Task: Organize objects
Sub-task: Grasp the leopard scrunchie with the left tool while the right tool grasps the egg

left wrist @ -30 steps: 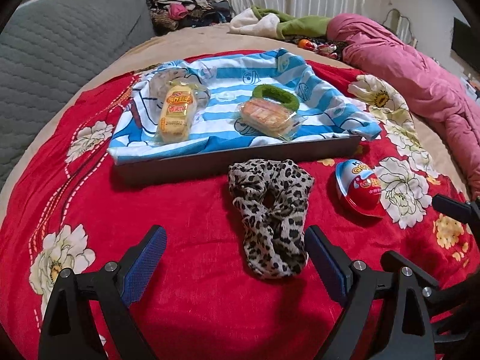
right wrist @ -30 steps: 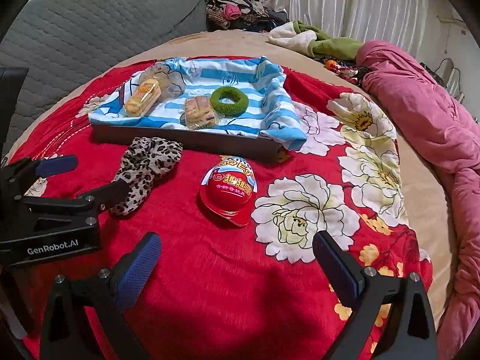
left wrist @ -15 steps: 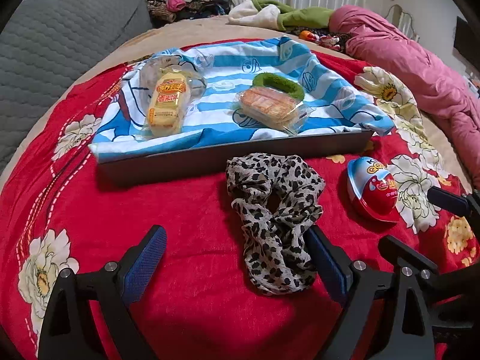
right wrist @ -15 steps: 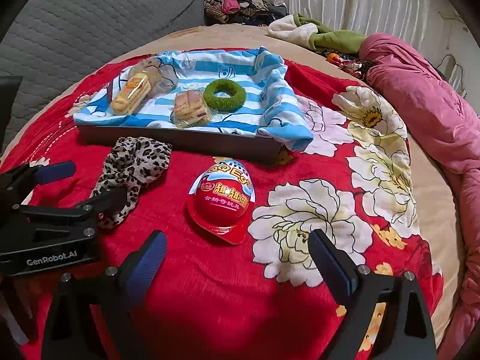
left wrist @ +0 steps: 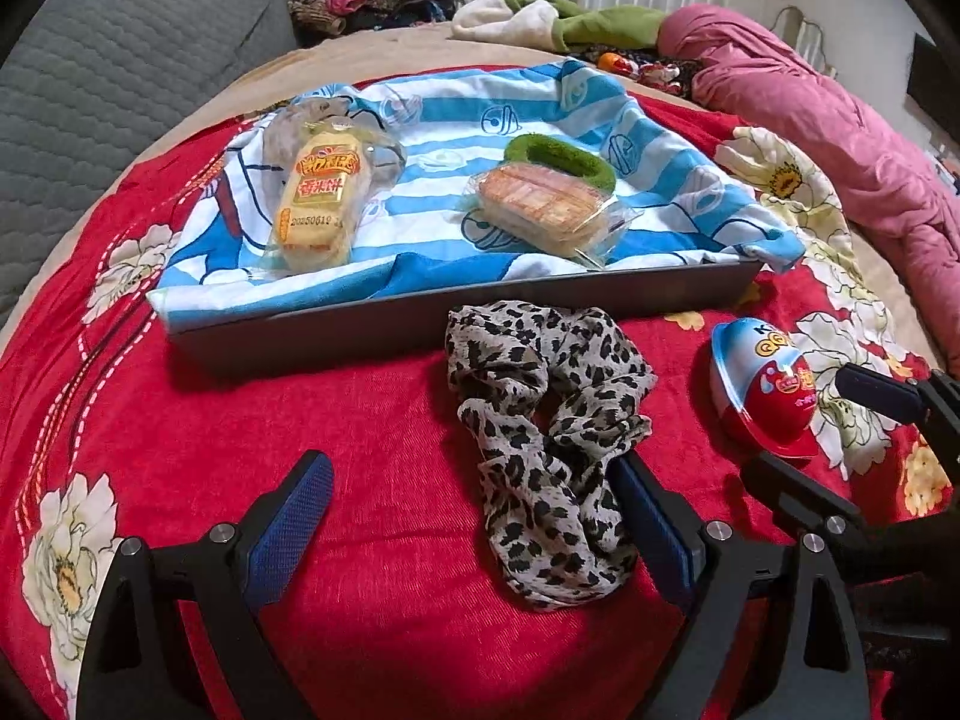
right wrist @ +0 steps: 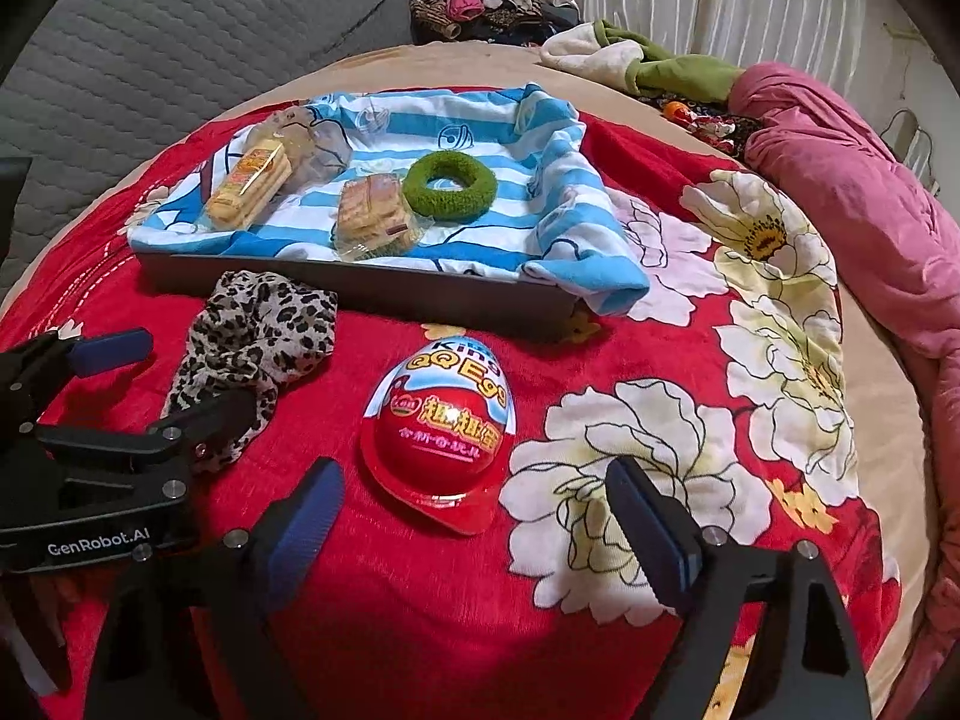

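- The left tool (left wrist: 474, 516) is hovering with its jaws standing wide; the near end of the leopard-print scrunchie (left wrist: 549, 438) is lying between its blue pads, against the right pad, and is not being squeezed.
- The right tool (right wrist: 474, 510) is standing wide too, its jaws having just been closing a little; the near edge of the red toy egg (right wrist: 444, 432) is sitting between the fingertips, with neither pad pressing on it.
- Both things are lying on the red flowered bedspread (right wrist: 600, 630), on the near side of the dark tray (right wrist: 360, 291): the scrunchie is sitting just beside the tray's front wall, and the egg is lying near that wall, to the right of the scrunchie.
- Inside the tray, a blue-and-white striped cloth (left wrist: 540, 120) is lining the bottom and spilling over its right corner.
- On that cloth, a yellow wrapped cake (left wrist: 318, 204) is lying at the tray's left, a wrapped sandwich biscuit (left wrist: 540, 210) is sitting near its middle, and a green fuzzy ring (right wrist: 450, 185) is touching the biscuit's far side.
- Beyond the tray, a grey quilted cushion (right wrist: 180, 30) is leaning at the left, and a pink quilt (right wrist: 852, 192) is bunching at the right.
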A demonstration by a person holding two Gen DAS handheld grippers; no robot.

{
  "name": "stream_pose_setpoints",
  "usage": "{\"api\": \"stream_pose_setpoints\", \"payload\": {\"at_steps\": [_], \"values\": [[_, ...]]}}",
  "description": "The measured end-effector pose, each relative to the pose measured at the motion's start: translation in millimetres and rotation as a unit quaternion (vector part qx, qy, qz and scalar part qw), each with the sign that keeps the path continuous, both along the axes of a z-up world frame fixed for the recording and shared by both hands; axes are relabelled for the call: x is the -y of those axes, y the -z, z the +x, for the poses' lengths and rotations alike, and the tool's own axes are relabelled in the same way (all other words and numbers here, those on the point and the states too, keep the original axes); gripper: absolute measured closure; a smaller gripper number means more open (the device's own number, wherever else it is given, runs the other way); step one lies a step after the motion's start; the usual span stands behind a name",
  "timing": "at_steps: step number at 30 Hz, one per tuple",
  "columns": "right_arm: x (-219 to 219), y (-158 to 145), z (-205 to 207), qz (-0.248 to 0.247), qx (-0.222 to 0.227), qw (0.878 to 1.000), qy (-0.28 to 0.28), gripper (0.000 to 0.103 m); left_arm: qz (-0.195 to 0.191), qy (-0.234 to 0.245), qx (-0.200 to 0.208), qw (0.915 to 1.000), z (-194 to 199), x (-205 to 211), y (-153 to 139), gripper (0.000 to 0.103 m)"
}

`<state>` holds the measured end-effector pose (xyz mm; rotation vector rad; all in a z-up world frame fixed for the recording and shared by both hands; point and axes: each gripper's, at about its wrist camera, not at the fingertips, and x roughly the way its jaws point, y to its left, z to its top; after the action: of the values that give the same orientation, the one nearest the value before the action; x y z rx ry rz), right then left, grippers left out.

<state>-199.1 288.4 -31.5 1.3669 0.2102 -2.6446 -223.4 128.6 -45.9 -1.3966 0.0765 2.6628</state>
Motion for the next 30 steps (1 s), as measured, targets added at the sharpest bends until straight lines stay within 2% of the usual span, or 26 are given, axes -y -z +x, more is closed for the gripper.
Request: {"api": "stream_pose_setpoints", "payload": {"at_steps": [5,10,20,22,25,30], "values": [[0.1,5.6,-7.9,-0.002,0.005,1.0,0.0,0.017,0.003,0.002,0.004,1.0,-5.6,0.1,3.1,0.013],[1.7,8.7,-13.9,-0.002,0.006,1.0,-0.002,0.023,0.004,0.007,0.009,0.9999,-9.2,-2.2,5.4,0.029],[4.8,11.1,-23.5,-0.016,0.009,1.0,-0.006,0.035,0.009,0.013,0.012,0.9998,-12.7,-4.6,6.3,0.039],[6.2,11.3,-24.6,-0.019,0.009,1.0,-0.007,0.04,0.011,0.013,0.009,0.9998,-13.0,-5.4,5.7,0.045],[8.3,11.9,-25.7,-0.02,0.01,1.0,-0.009,0.046,0.012,0.014,0.01,0.9998,-13.5,-6.6,6.1,0.047],[11.1,12.1,-26.3,-0.018,0.01,1.0,-0.01,0.048,0.017,0.017,0.011,0.9997,-13.4,-7.1,5.9,0.054]]}}
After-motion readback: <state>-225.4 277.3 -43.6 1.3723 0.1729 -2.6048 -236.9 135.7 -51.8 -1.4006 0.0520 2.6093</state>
